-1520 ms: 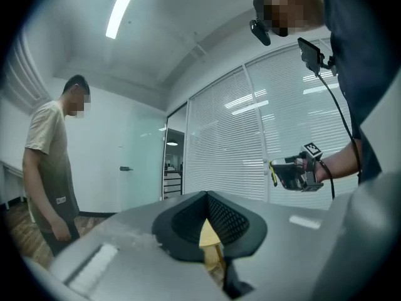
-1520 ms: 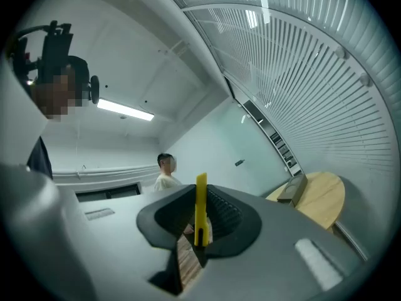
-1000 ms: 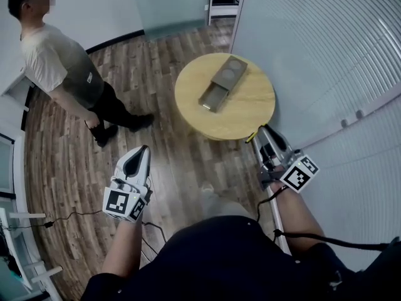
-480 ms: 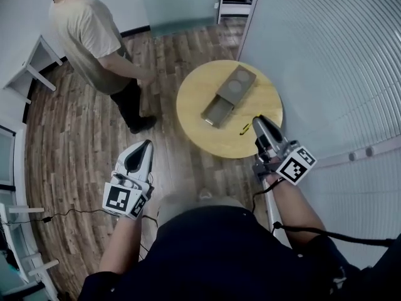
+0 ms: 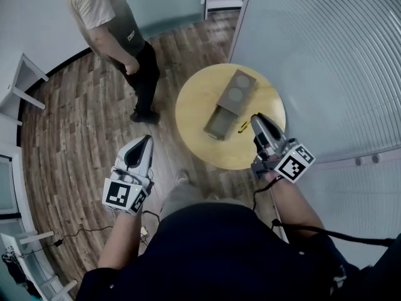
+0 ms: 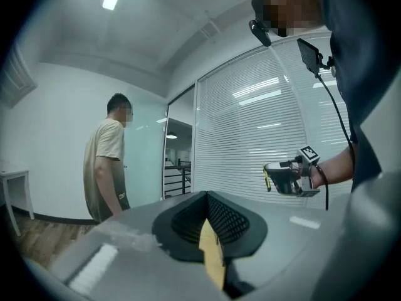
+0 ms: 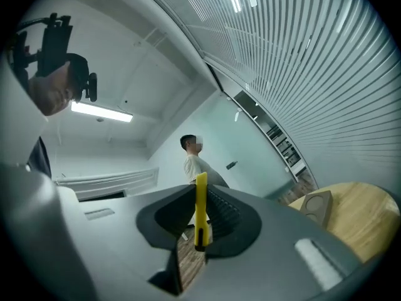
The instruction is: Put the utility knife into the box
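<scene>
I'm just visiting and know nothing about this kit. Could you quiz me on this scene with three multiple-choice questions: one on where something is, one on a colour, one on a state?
1. Where does the flat grey-brown box lie?
A. on the floorboards
B. on the round wooden table
C. in the bystander's hands

2. What colour is the slim utility knife?
A. red
B. blue
C. yellow

3. What is the right hand-held gripper doing?
A. clamping the utility knife
B. standing open and empty
C. lying on the table

Answers: 1 B, as the head view shows the box on the tabletop. 2 C, as the right gripper view shows a yellow handle. 3 A, as the knife sits upright, pinched between the jaws.
</scene>
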The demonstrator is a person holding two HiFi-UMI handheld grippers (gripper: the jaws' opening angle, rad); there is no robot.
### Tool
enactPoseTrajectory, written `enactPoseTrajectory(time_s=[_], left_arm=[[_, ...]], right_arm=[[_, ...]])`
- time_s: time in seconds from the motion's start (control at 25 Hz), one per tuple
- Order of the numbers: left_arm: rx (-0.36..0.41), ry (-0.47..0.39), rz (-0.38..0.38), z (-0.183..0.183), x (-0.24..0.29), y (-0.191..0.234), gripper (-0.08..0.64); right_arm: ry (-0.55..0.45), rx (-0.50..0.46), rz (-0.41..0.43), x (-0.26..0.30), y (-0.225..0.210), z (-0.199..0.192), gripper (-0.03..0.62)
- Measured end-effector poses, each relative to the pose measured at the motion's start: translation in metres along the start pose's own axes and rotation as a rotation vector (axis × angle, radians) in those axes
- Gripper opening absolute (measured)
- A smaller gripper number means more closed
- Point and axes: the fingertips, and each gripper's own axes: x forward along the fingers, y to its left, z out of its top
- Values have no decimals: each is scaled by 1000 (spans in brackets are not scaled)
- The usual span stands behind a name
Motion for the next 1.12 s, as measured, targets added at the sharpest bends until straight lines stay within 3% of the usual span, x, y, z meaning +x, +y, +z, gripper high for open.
enactPoseTrajectory(time_s=[0.32, 0.48, 0.72, 1.12], left_arm=[[31, -21, -198, 12, 94, 61, 2], [31, -7, -297, 4, 130, 66, 2], [13, 32, -381, -9, 172, 56, 2], [25, 57, -366, -16, 220, 46, 2]], right_arm=[[-60, -31, -169, 41, -29, 0, 61], [-88, -64, -223, 59, -41, 9, 61], [-61, -62, -259, 68, -61, 7, 61], [-15, 7, -263, 71, -113, -9, 61]])
